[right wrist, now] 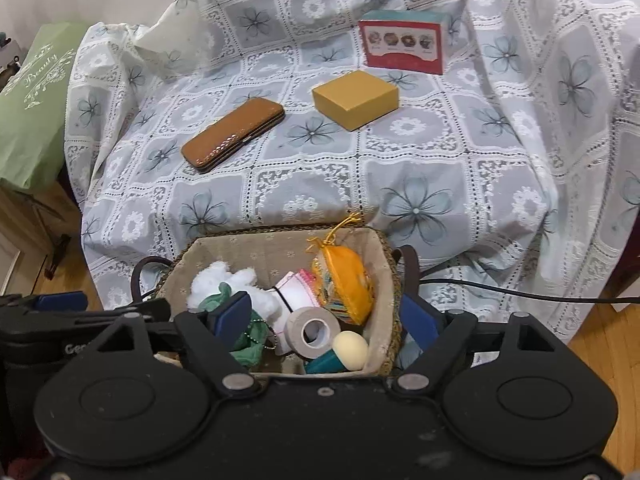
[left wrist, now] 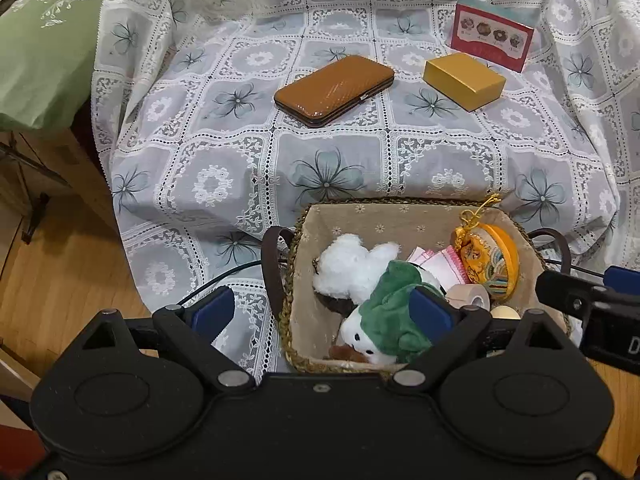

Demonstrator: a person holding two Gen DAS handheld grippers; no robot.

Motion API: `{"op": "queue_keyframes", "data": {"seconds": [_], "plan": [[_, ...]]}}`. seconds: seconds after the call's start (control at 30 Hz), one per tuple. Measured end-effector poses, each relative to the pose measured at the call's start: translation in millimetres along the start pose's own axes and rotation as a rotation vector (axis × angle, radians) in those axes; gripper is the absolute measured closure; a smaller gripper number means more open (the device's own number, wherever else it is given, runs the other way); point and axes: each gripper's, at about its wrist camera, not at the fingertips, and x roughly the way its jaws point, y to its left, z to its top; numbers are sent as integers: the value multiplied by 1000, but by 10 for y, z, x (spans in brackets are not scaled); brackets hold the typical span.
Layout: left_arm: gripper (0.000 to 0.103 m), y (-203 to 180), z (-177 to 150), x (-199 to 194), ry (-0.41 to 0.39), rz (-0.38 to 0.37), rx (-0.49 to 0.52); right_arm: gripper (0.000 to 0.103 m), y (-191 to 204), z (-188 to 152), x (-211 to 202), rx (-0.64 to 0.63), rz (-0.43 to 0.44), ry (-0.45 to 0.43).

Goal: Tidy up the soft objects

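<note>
Two grippers are hovering over the basket; the left gripper is standing with jaws wide apart, gripping nothing; the right gripper is likewise spread, nothing pressed between its pads; the plush, white with a green hood, is lying inside the basket beside a tape roll, a pink cloth and an orange pouch; a brown case, a yellow box and a red box are sitting on the lace cloth beyond.
</note>
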Motion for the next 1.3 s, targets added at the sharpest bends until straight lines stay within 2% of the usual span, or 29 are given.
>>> {"op": "queue_keyframes", "data": {"seconds": [0.1,0.7,1.3], "plan": [[11,-14,-43,-59,-14,1,-2,16,-3,-29,-49,2,-21,-15],[11,-88,-290,-286,-57,-11,-10,16,-83,-227,-236,61,-68,-33],[11,-87,-421,-470,-110,-5,-11,16,-101,-329,-395,73,-53,-57]]}}
